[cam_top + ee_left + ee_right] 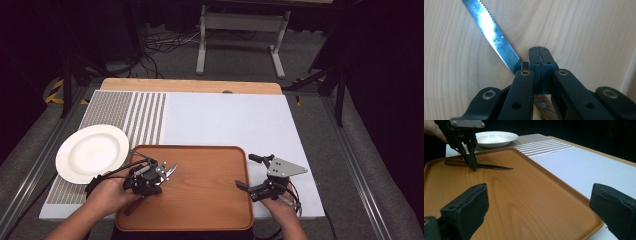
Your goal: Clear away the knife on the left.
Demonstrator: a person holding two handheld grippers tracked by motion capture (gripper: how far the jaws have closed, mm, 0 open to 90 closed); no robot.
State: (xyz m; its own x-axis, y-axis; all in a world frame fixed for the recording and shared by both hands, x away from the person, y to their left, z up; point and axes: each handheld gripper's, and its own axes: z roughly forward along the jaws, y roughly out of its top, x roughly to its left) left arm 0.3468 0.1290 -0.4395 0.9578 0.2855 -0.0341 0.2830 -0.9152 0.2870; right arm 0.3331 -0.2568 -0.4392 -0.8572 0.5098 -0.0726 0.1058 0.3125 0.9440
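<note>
A knife (169, 172) with a wooden handle (544, 108) and a serrated blade (491, 32) lies on the wooden tray (205, 200). My left gripper (159, 176) points down at it, its jaws shut on the knife where the blade meets the handle. In the right gripper view the same knife (495, 167) rests flat on the tray (511, 195) under the left gripper (472, 165). My right gripper (248, 171) hovers at the tray's right edge, open with nothing between its fingers (469, 205).
A white plate (92, 152) sits left of the tray on a grey striped placemat (145, 117). A white mat (225, 120) covers the table behind the tray. A table frame (240, 25) stands on the floor beyond.
</note>
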